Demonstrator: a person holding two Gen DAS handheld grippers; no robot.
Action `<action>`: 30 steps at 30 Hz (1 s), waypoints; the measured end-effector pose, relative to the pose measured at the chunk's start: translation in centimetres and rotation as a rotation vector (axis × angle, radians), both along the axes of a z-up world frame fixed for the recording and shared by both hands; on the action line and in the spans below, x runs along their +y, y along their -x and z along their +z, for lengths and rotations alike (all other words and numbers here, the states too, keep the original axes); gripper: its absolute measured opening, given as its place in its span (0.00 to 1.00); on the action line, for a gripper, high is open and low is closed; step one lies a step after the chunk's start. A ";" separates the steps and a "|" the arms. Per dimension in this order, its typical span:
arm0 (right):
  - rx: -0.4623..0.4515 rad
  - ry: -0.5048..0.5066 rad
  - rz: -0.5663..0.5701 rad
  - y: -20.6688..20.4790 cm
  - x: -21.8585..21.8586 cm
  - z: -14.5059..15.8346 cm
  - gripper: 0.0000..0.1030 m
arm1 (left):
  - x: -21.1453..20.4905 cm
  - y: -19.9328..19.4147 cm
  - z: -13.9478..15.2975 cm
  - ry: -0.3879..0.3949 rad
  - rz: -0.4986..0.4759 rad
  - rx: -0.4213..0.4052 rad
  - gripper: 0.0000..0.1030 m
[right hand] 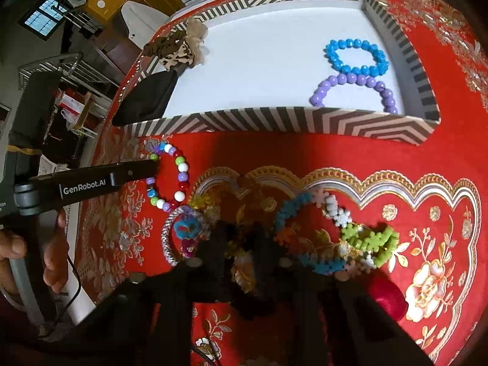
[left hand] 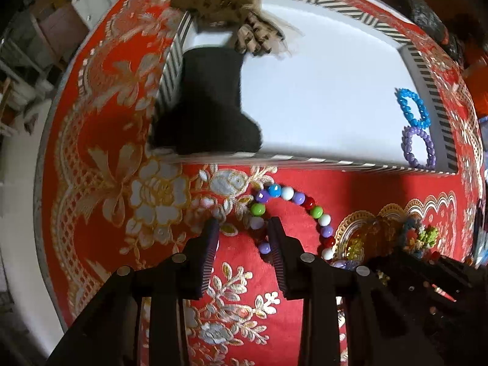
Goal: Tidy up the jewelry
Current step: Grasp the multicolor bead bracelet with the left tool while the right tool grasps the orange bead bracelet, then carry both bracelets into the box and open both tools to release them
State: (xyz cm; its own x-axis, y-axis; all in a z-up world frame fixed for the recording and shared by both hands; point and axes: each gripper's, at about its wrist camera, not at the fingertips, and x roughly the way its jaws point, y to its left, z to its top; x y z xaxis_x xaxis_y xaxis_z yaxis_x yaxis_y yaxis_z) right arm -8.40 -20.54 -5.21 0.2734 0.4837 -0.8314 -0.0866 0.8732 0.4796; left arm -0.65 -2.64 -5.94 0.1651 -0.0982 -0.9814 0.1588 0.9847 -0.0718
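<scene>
Left claw [left hand: 244, 228] wide, straddling the multicolour bead bracelet [left hand: 292, 213]. Light, floppy, slippery beads: pinch across the strand. Right claw [right hand: 244, 262] narrow, blurred; grip unclear.

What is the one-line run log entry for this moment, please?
left gripper: open around multicolour bead bracelet | right gripper: shut at jewelry pile | striped tray: blue bracelet, purple bracelet
</scene>
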 end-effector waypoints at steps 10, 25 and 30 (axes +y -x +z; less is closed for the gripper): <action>-0.148 -0.082 0.007 1.1 -1.4 6.0 0.09 | 1.1 0.7 3.3 0.086 0.012 -0.045 0.00; -0.350 -0.101 0.013 1.3 -4.3 13.4 0.09 | 1.1 2.1 11.9 0.047 -0.012 -0.229 0.00; -0.383 -0.091 0.003 1.2 -5.1 14.8 0.09 | 0.2 1.9 13.7 0.026 -0.027 -0.273 0.00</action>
